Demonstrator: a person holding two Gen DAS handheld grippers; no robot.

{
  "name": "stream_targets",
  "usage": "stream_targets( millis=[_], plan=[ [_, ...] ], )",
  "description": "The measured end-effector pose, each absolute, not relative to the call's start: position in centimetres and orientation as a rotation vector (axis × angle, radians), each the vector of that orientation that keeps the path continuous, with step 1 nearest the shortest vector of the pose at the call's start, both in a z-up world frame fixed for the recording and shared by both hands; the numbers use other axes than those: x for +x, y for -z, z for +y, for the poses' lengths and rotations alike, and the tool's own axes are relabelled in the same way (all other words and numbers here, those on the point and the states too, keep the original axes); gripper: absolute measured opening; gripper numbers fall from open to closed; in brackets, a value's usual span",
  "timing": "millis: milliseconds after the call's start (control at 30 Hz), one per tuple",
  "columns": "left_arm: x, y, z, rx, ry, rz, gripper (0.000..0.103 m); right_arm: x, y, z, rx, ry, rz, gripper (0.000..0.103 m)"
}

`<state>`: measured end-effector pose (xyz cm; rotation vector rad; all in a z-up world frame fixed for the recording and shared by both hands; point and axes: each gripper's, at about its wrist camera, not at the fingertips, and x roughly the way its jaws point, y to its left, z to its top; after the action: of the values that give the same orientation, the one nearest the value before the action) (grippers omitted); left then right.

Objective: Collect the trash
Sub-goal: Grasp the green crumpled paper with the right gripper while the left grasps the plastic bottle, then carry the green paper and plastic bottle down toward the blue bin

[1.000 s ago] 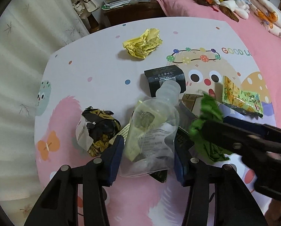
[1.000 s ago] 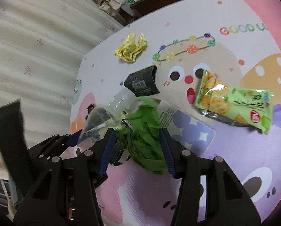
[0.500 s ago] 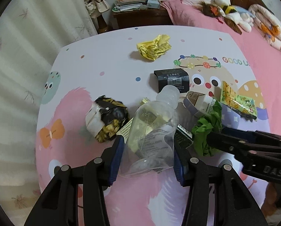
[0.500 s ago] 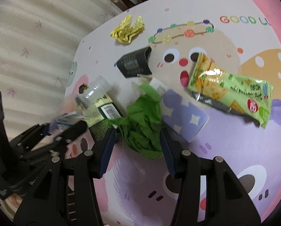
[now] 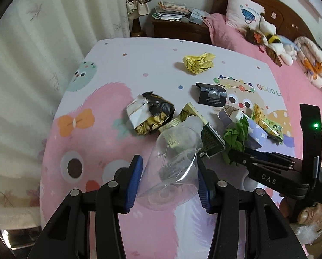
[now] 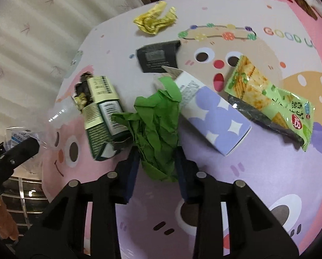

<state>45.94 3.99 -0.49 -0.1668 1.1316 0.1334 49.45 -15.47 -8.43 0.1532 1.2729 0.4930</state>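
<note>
The left claw (image 5: pixel 168 183) is clamped on a clear plastic bottle (image 5: pixel 176 157), its blue pads pressing both sides of the base end. The bottle's long axis runs along the claw fingers, neck pointing forward and away from the camera, toward the litter on the worktop (image 5: pixel 139 64); whether the bottle touches the cloth cannot be told. The right claw (image 6: pixel 157 166) is clamped on a crumpled green paper wad (image 6: pixel 158 127), which projects forward beyond the fingertips. Directly left of the wad in the right wrist view lies a flattened dark green carton (image 6: pixel 102 112), long axis running near to far. Directly right lies a lilac box with white stars (image 6: pixel 212 116), angled from near right to far left, open end far. A green cracker packet (image 6: pixel 270 101) lies beside that box. Farther back rest a black box (image 6: pixel 158 56) and a crumpled yellow wrapper (image 6: pixel 154 20). A crushed black-and-gold wrapper (image 5: pixel 150 113) lies left of the bottle neck.
</note>
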Motion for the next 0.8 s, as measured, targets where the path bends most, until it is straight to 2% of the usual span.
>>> stream_targets(
  millis=[433, 800],
  plan=[
    [38.3, -3.7, 4.5, -0.189, -0.036, 1.05, 0.047, 42.0, 1.4, -15.9, 0.193, -0.539, 1.137, 0.026],
    [25.6, -6.4, 6.9, -0.101, 0.189, 0.982, 0.047, 27.0, -1.6, -14.7, 0.27, -0.402, 1.06, 0.026]
  ],
)
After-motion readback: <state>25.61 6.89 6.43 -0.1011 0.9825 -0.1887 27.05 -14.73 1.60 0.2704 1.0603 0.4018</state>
